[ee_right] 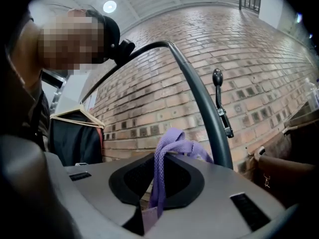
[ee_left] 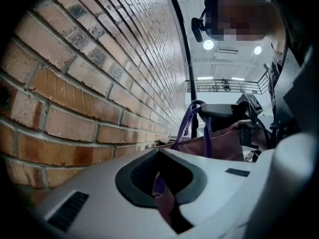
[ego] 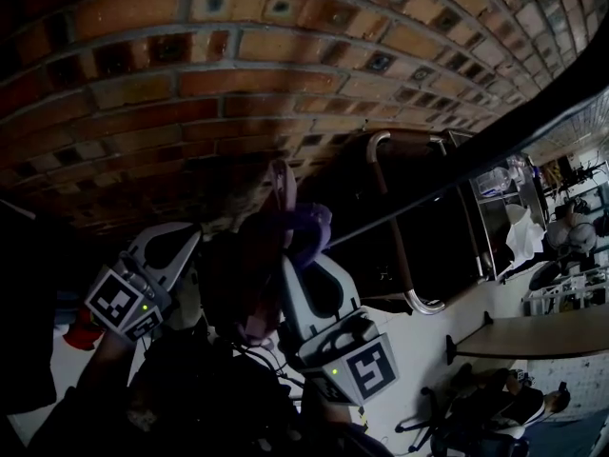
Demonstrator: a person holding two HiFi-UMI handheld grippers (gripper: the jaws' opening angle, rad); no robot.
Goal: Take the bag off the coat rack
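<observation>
Right gripper view: right tongs (ee_right: 155, 193) pinch the purple webbing handle (ee_right: 172, 142); left tongs (ee_left: 162, 195) clamp the bag (ee_left: 224, 146), likely limp, light.

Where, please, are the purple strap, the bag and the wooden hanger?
purple strap (ee_right: 160, 158), right gripper view, webbing just above the jaws.
bag (ee_left: 222, 145), left gripper view, its mauve side panel.
wooden hanger (ee_right: 92, 117), right gripper view, its sloping arm.
</observation>
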